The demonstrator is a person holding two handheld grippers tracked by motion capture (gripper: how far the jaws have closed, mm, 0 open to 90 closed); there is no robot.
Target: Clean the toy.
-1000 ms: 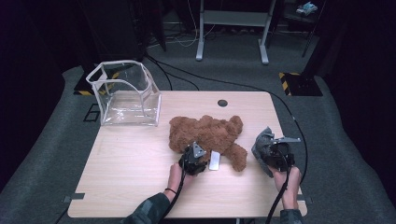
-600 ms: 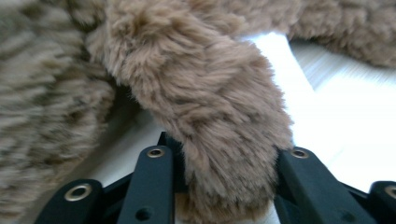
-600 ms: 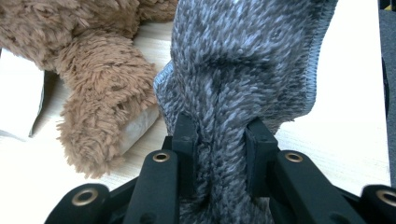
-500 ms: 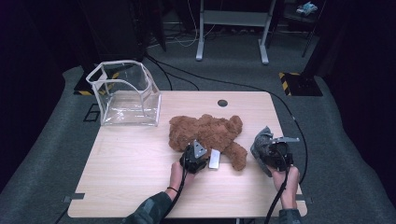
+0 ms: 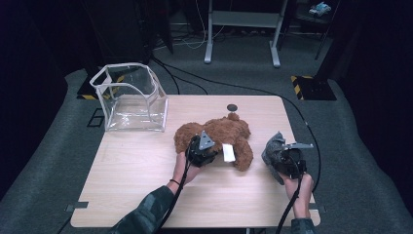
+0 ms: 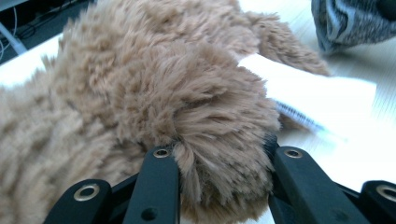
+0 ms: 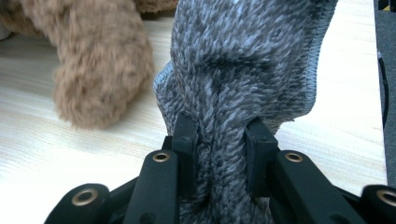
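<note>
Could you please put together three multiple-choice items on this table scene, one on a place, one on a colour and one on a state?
1. Where does the clear box stand?
A. far left corner of the table
B. near right corner
C. on the floor

2. What colour is the teddy bear?
A. white
B. brown
C. green

3. What does the right gripper hold?
A. nothing
B. a grey knitted cloth
C. the bear's label

Answers: 1 A, the high view shows it at the far left corner. 2 B, its fur is brown in every view. 3 B, the right gripper view shows the jaws pinching grey knit.
</note>
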